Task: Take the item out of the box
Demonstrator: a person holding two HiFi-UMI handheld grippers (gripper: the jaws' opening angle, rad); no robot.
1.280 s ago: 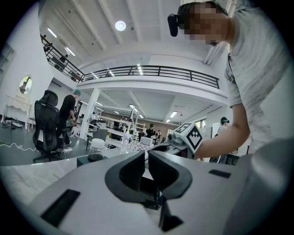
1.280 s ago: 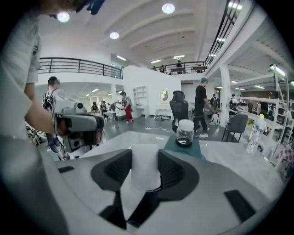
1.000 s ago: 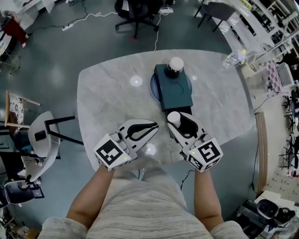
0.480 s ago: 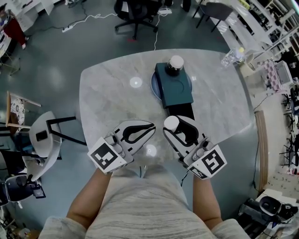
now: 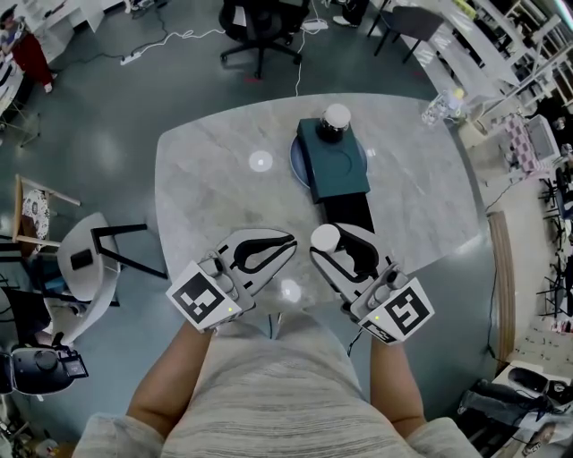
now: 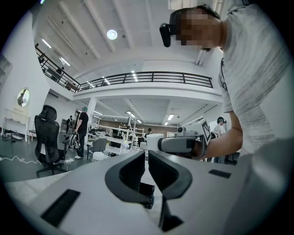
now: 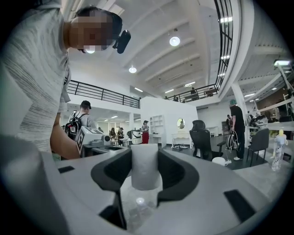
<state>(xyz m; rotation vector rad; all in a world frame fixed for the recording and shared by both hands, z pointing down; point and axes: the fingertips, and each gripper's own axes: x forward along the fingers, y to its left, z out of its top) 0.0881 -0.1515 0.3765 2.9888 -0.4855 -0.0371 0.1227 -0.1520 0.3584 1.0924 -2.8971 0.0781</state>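
Observation:
My right gripper is shut on a clear bottle with a white cap, held above the table's near edge. In the right gripper view the white cap stands upright between the dark fingers, with the clear body below it. The dark teal box lies on a blue plate mid-table, with a black part at its near end. A second white-capped item stands at its far end. My left gripper is shut and empty, just left of the right one; its jaws nearly touch.
The marble table has rounded edges. An office chair stands on the floor beyond it, a white stool at the left and shelves and clutter at the right. A clear bottle stands at the table's far right corner.
Both grippers have drawn back toward the person. The right one has carried the white-capped bottle a little left and away from the black part of the box.

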